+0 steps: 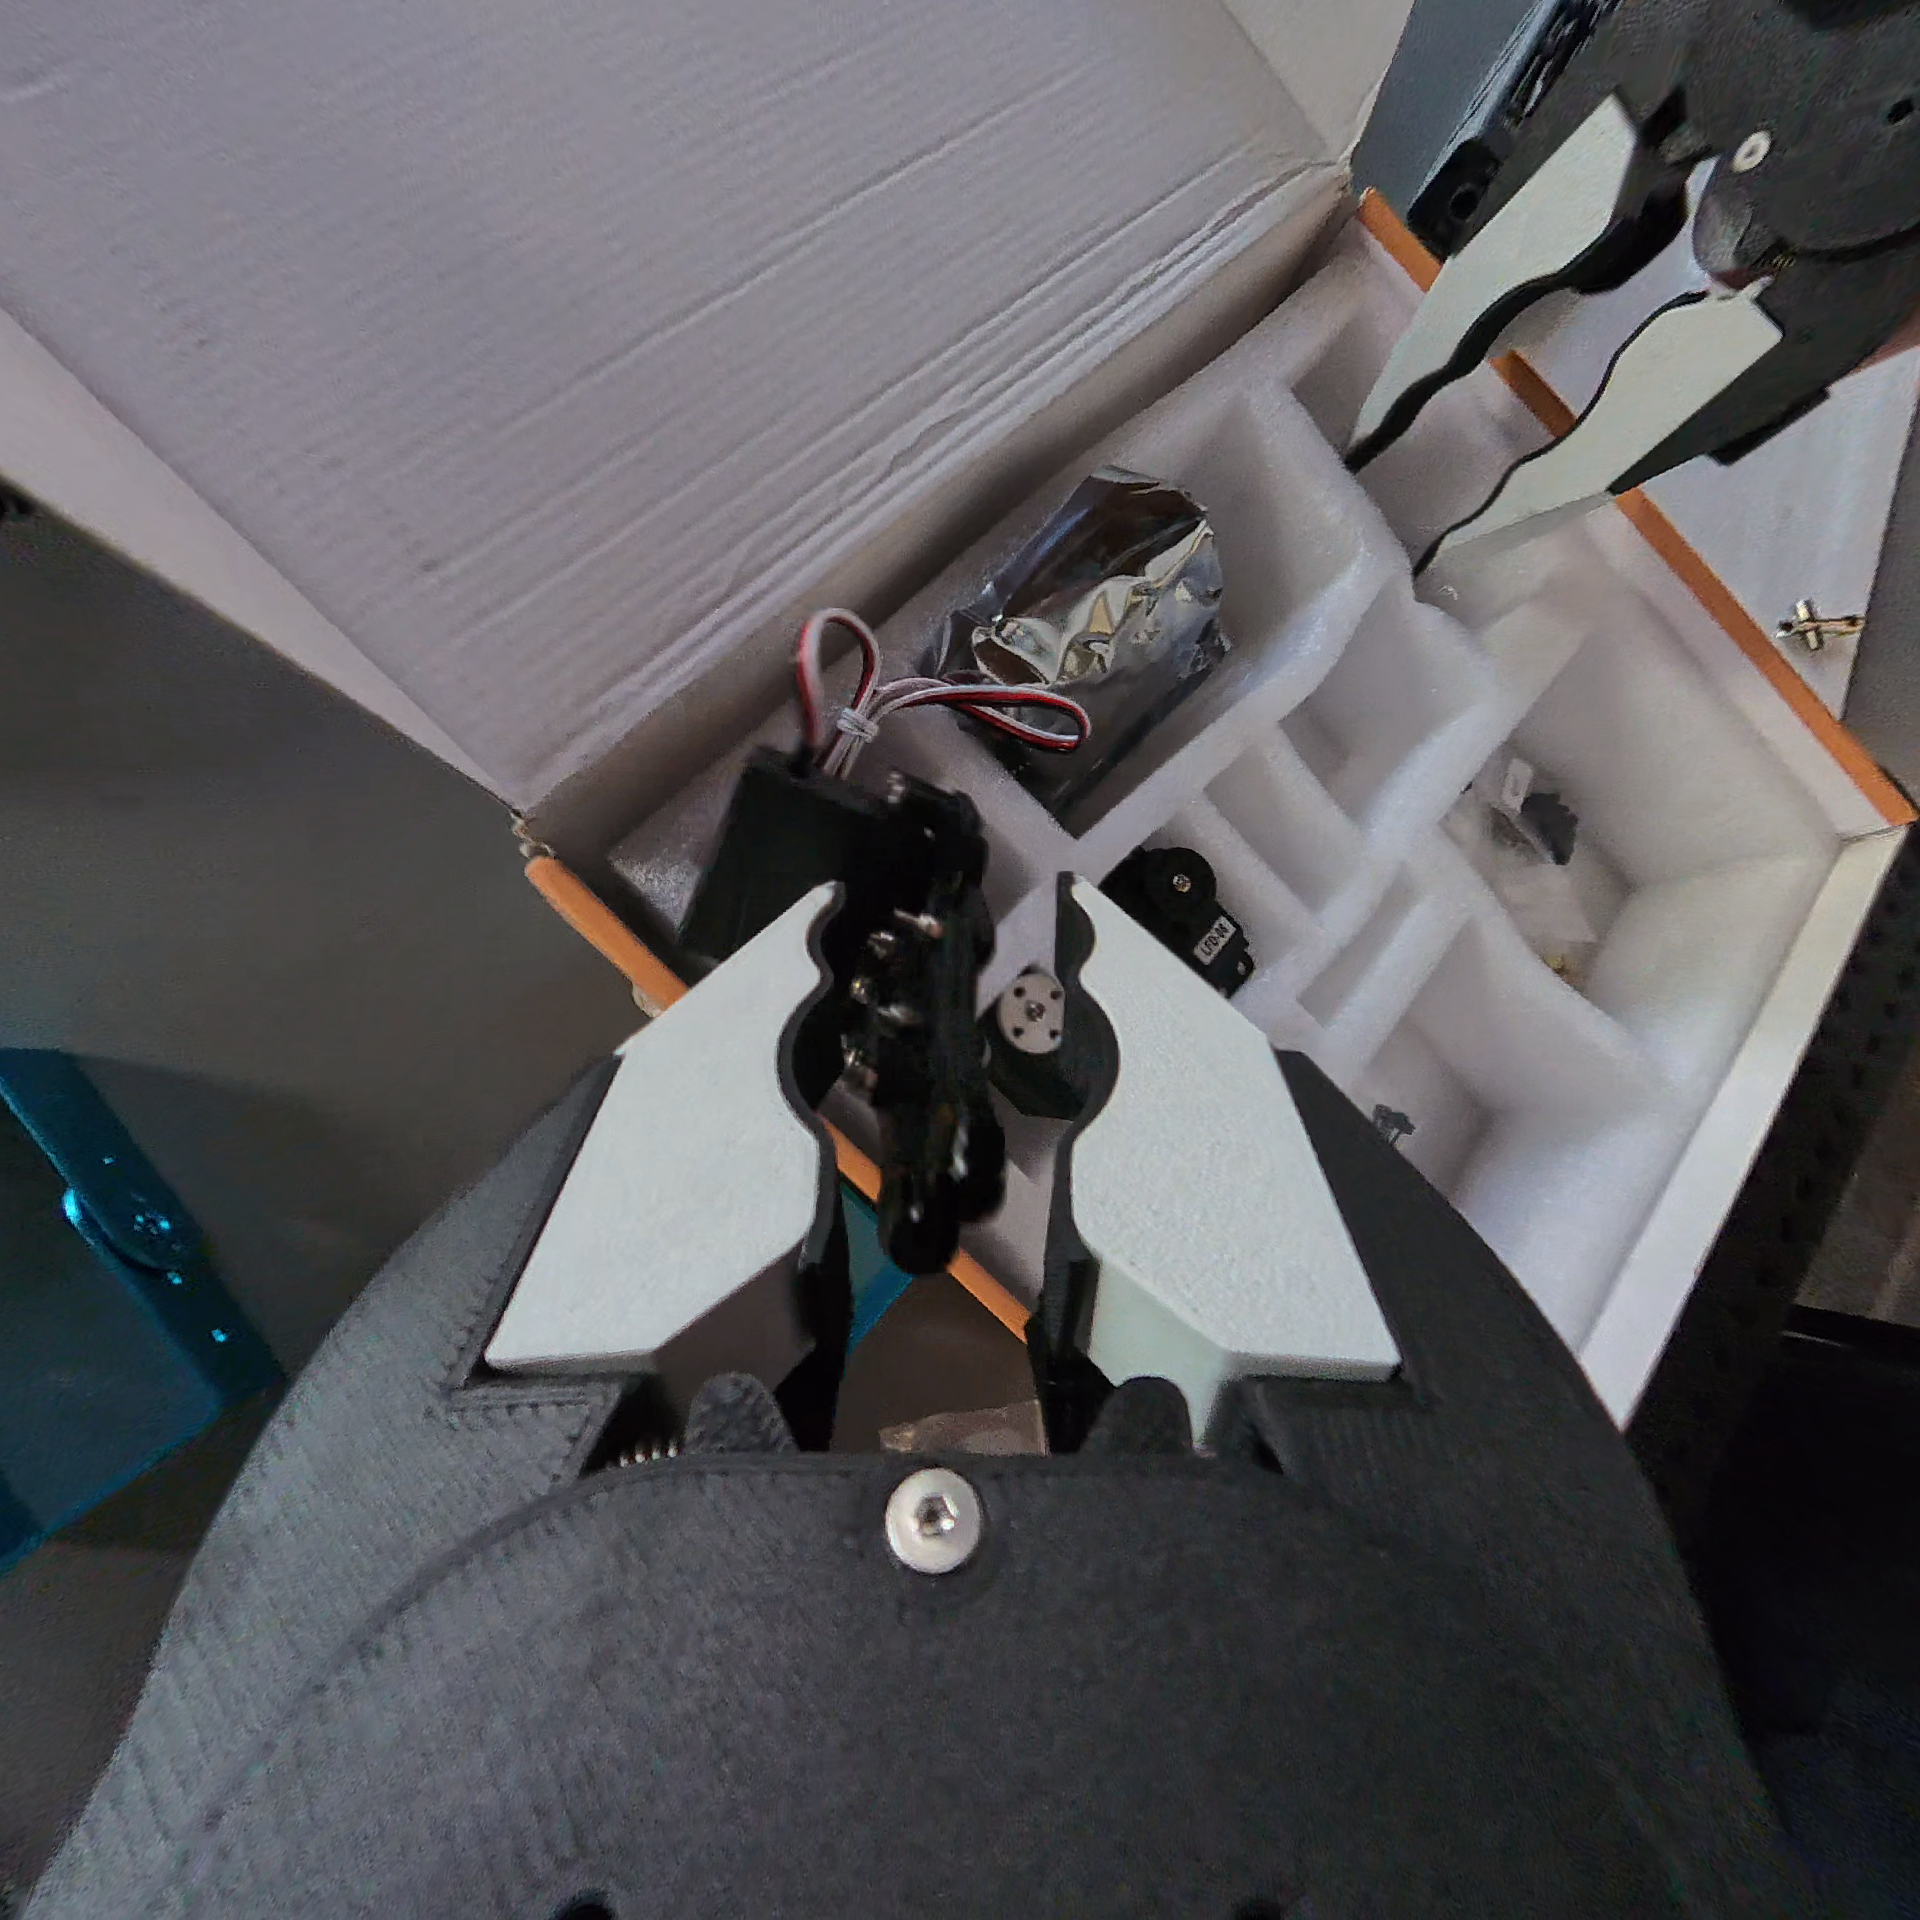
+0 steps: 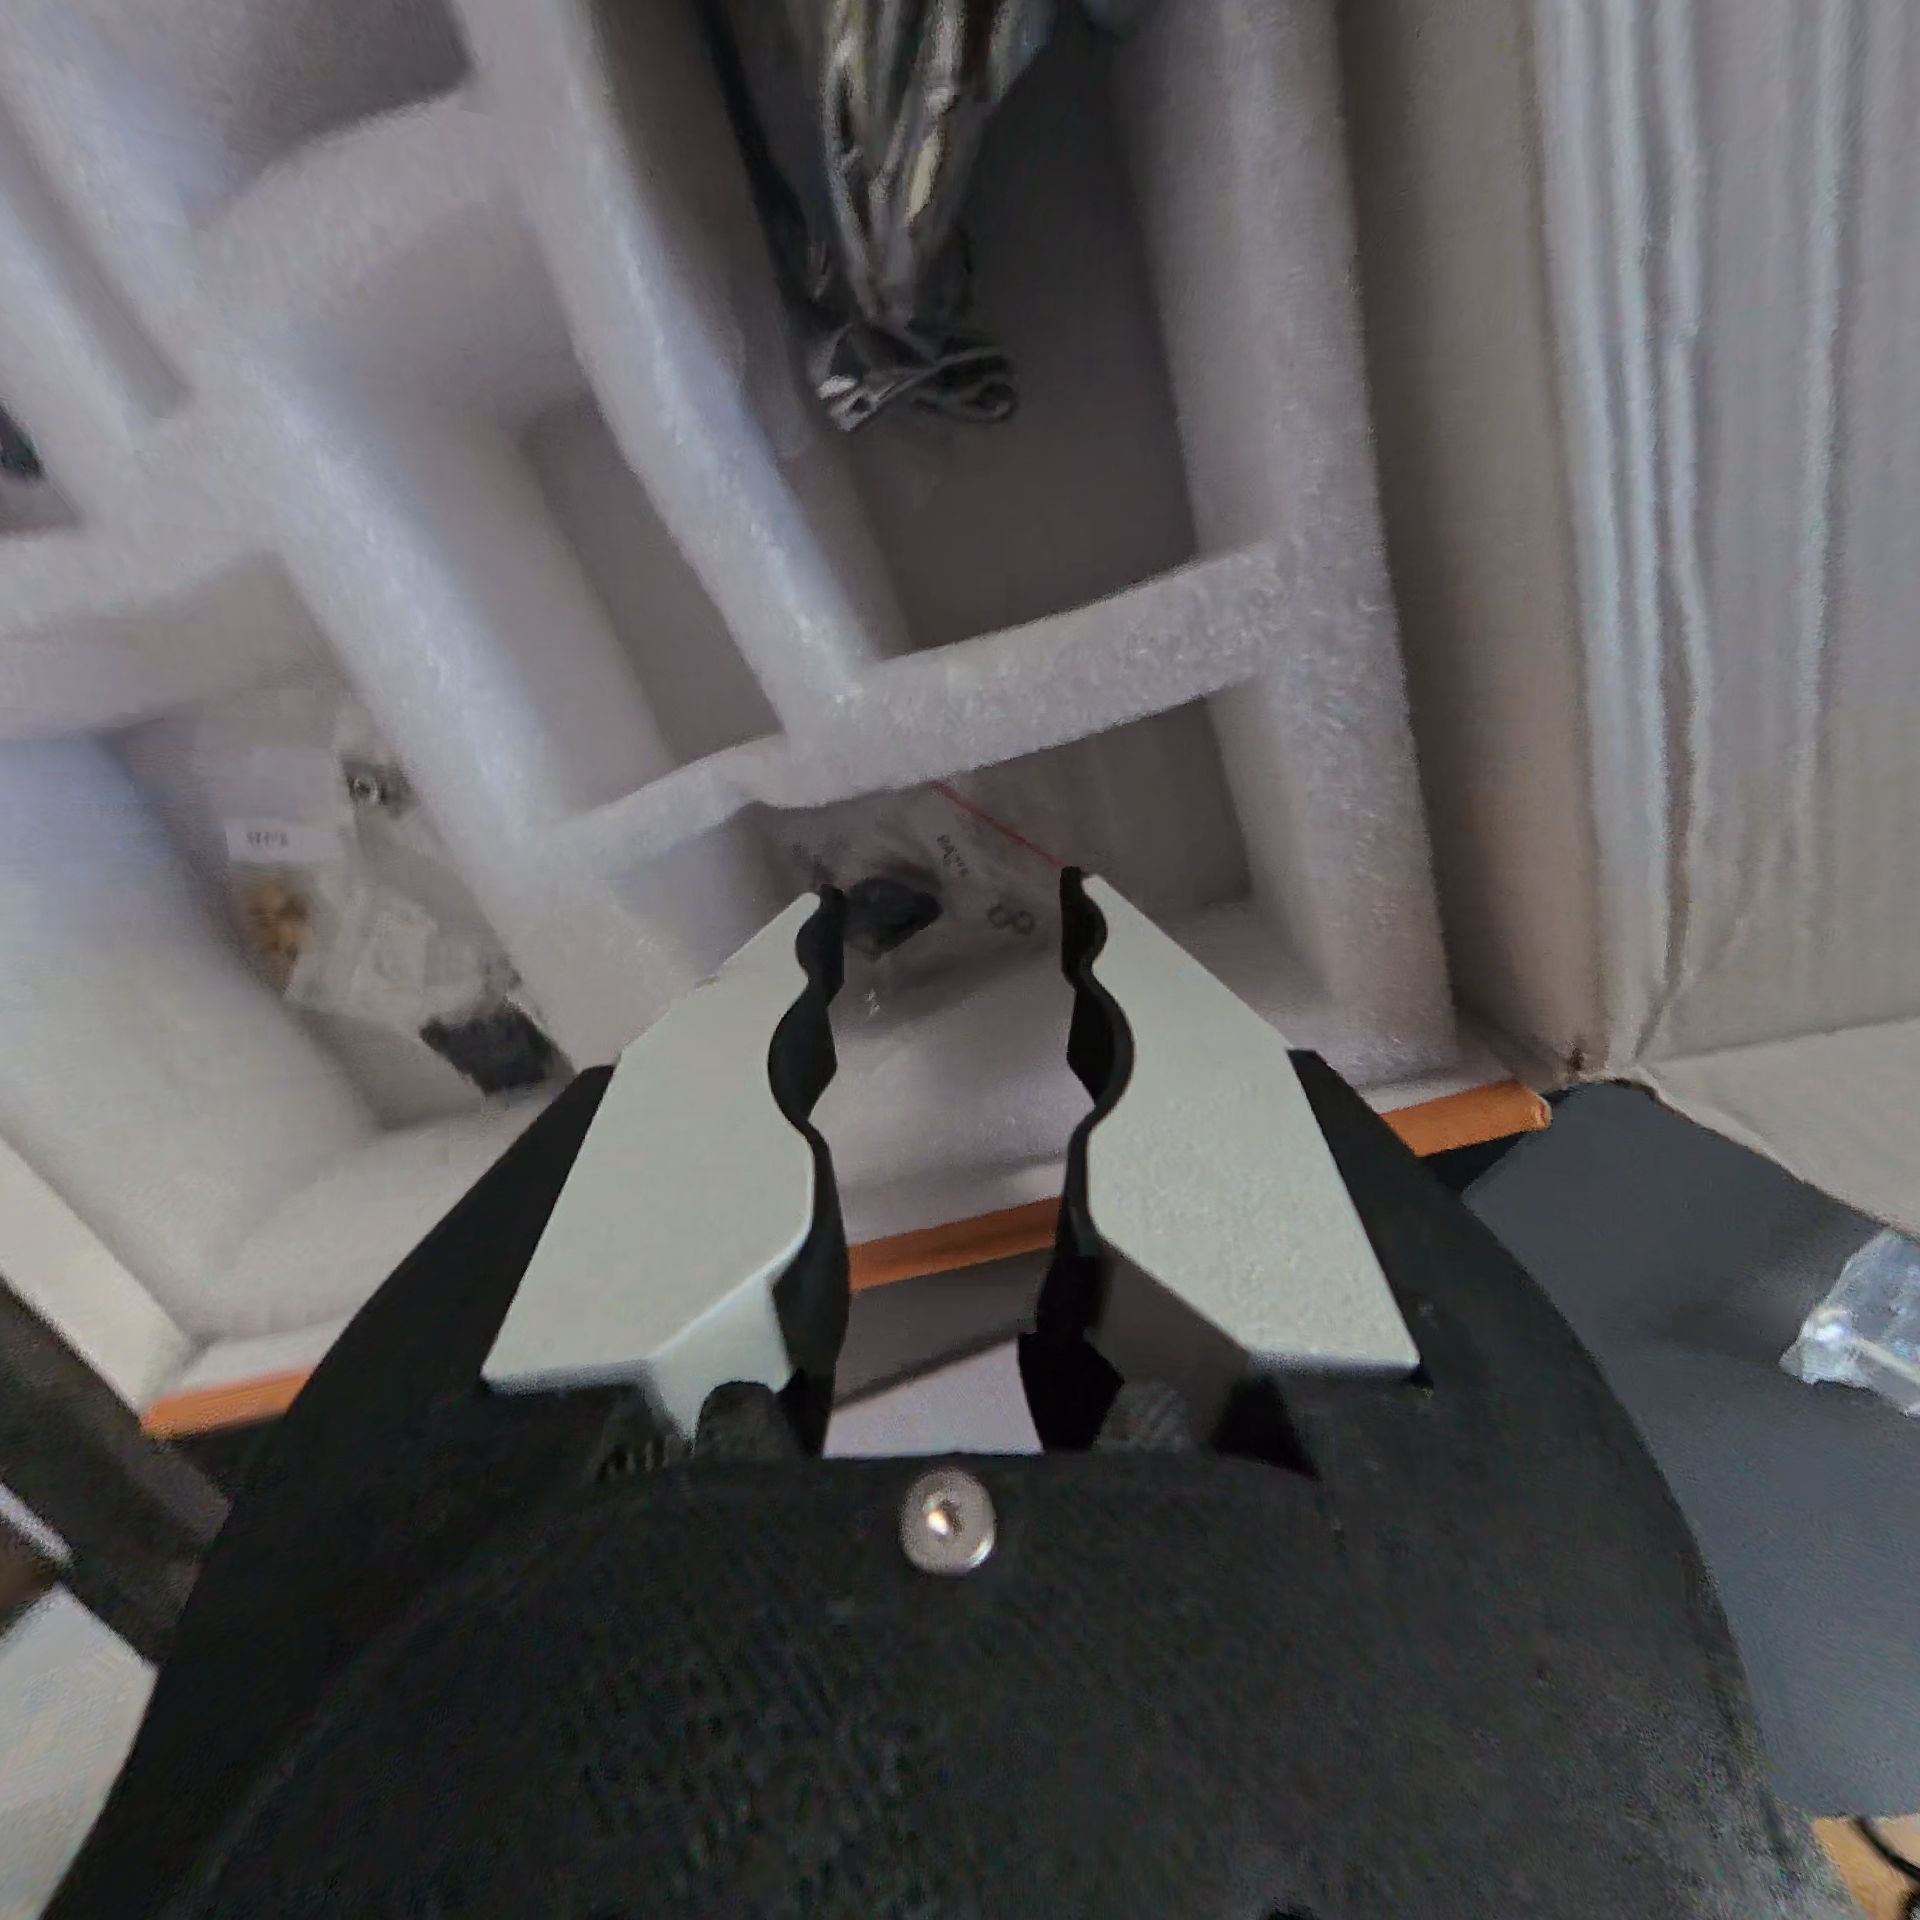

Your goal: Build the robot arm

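My left gripper (image 1: pixel 945 894) is shut on a black servo assembly (image 1: pixel 914 1018) with screws, a silver round horn and a red, white and black wire loop (image 1: pixel 883 696). It holds the assembly over the near left corner of an open white box's foam insert (image 1: pixel 1351 644). My right gripper (image 2: pixel 945 883) is open and empty. It hangs over a foam compartment that holds a small clear bag with a dark part (image 2: pixel 894 914). It also shows at the top right of the left wrist view (image 1: pixel 1392 511).
A crumpled silver bag (image 1: pixel 1101 613) lies in a long compartment and also shows in the right wrist view (image 2: pixel 894 156). Another black servo (image 1: pixel 1184 914) sits in the foam. Small parts bags (image 1: pixel 1527 821) fill a corner compartment. The box lid (image 1: pixel 623 364) stands open. A blue object (image 1: pixel 94 1247) is at the left. The left gripper's tips are roughly 25 cm from the right gripper's.
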Available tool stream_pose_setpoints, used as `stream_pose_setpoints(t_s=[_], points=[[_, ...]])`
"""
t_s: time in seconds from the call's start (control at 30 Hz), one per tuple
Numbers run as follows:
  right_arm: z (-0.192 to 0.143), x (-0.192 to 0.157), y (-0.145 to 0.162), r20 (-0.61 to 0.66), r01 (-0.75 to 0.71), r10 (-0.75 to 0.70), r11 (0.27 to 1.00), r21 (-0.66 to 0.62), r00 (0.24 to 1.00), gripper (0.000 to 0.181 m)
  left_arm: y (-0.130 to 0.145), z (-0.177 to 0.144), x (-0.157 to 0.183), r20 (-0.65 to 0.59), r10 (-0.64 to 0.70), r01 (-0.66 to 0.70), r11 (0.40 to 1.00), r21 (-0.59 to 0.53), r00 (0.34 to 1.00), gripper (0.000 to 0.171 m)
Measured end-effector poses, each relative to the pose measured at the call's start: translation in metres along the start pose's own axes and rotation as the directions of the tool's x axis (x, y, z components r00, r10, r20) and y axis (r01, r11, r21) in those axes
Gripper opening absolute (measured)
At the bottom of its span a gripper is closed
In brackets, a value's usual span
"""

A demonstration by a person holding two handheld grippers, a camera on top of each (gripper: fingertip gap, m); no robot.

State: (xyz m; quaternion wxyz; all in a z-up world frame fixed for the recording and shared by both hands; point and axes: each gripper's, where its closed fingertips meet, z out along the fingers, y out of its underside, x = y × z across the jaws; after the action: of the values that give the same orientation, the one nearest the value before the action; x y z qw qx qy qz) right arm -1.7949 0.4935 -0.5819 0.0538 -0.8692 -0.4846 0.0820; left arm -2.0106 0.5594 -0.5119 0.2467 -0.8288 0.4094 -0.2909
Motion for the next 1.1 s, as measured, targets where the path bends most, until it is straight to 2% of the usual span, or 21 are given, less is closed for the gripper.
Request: stream_pose_setpoints(t_s=[0.13, 0.23, 0.43, 0.57, 0.63, 0.67, 0.77, 0.97, 1.1], points=[[-0.001, -0.022, 0.000, 0.112, 0.303, -0.308, 0.951, 0.062, 0.945, 0.040, 0.007, -0.008, 0.000, 0.006, 0.009, -0.009, 1.000, 0.006, 1.000, 0.039], [0.002, -0.026, 0.014, 0.158, 0.487, -0.477, 0.873, -0.033, 0.865, 0.032, 0.013, -0.009, -0.001, 0.003, 0.013, -0.013, 1.000, -0.007, 1.000, 0.043], [0.002, -0.027, 0.025, 0.296, 0.644, -0.584, 0.745, -0.175, 0.756, 0.025, 0.012, -0.016, 0.000, -0.002, -0.006, 0.006, 0.999, 0.037, 1.000, 0.044], [0.012, -0.026, 0.028, 0.300, 0.696, -0.629, 0.668, -0.264, 0.717, 0.020, 0.010, -0.026, 0.001, -0.021, -0.042, 0.044, 0.995, 0.088, 0.999, 0.042], [0.017, -0.022, 0.029, 0.269, 0.666, -0.609, 0.674, -0.318, 0.746, 0.019, 0.011, -0.032, 0.000, -0.029, -0.058, 0.060, 0.993, 0.098, 0.998, 0.041], [0.017, -0.020, 0.031, 0.259, 0.650, -0.597, 0.683, -0.334, 0.760, 0.000, 0.012, -0.035, -0.001, -0.029, -0.061, 0.064, 0.993, 0.101, 0.998, 0.040], [0.012, -0.014, 0.030, 0.190, 0.586, -0.556, 0.743, -0.322, 0.809, 0.000, 0.015, -0.044, -0.003, -0.019, -0.057, 0.059, 0.993, 0.102, 0.998, 0.038], [-0.023, -0.019, 0.020, -0.073, 0.480, -0.484, 0.874, -0.071, 0.872, 0.000, 0.005, -0.050, 0.025, -0.100, -0.087, 0.101, 0.985, 0.139, 0.991, 0.035], [-0.048, -0.032, 0.017, -0.277, 0.420, -0.380, 0.902, 0.104, 0.883, 0.000, -0.012, -0.049, 0.055, -0.143, -0.091, 0.113, 0.980, 0.161, 0.986, 0.034]])
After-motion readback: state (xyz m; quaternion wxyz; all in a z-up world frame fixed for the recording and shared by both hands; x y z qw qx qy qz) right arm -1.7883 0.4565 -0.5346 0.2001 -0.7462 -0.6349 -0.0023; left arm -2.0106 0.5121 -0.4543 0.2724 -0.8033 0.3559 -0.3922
